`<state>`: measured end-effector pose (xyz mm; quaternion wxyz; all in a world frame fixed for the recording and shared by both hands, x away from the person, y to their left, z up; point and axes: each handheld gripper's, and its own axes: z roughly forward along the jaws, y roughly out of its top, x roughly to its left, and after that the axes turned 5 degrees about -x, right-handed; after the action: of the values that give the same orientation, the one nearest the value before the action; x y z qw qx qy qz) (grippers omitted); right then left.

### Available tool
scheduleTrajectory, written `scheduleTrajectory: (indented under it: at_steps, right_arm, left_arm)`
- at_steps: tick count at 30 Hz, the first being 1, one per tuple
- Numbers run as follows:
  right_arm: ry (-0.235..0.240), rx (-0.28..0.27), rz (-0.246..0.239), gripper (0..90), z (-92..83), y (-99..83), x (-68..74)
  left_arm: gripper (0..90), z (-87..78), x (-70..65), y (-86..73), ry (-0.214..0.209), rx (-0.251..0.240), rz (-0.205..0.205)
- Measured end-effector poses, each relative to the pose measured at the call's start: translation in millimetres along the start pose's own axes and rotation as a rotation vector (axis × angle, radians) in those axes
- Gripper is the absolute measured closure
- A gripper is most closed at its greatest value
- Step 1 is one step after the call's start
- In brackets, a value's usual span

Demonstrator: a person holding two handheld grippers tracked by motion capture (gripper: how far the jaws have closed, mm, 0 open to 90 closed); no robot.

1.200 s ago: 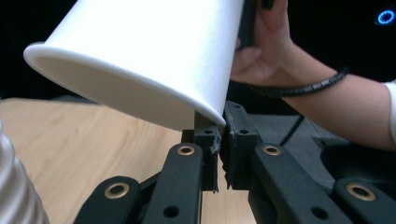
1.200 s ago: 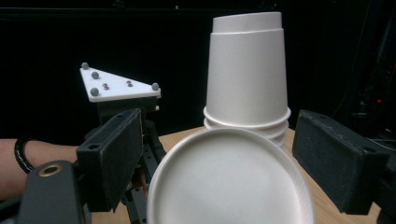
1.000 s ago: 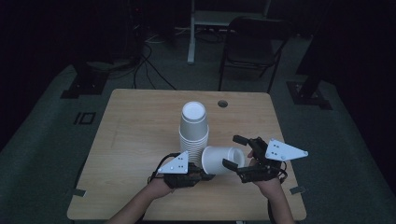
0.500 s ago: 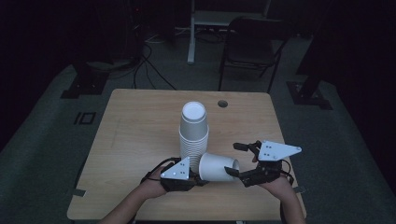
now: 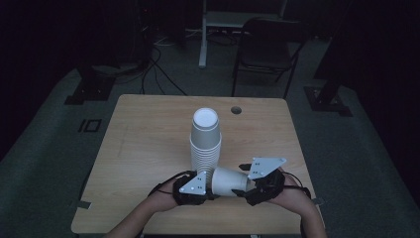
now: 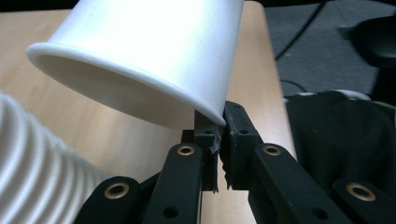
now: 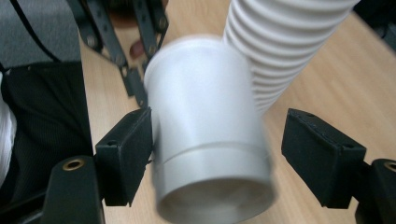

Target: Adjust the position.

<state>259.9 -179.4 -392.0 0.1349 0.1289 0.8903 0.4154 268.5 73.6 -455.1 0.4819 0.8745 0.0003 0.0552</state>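
The surface [image 5: 143, 148] is a rectangular top of light wood grain with rounded corners, standing on a dark carpeted floor [image 5: 54, 124]. A round cable hole [image 5: 236, 109] sits near the far edge, right of centre. One item rests directly on the surface: a tall stack of white paper cups [image 5: 205, 144], placed upside down, bases upward, at about the centre line and toward the near half. In the left gripper view the stack's ribbed rims [image 6: 37, 172] appear at lower left against the wood.
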Motion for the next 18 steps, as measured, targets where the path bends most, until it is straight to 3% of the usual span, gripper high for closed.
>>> scheduleTrajectory:
  at_steps: [10,17,18]
  right_arm:
    - [0.022,0.027,0.025,23.8,6.2,-5.6,-4.1]
    - [0.044,0.066,0.057,21.0,15.6,-15.3,-6.9]
    - [0.053,0.069,0.063,20.8,16.5,-16.5,-7.3]
  left_arm:
    - [86.0,-5.1,1.5,2.6,0.003,-0.002,0.014]
    - [86.9,-11.0,3.9,6.7,-0.022,-0.059,-0.024]
    - [87.2,-11.4,3.9,6.9,-0.011,-0.064,-0.025]
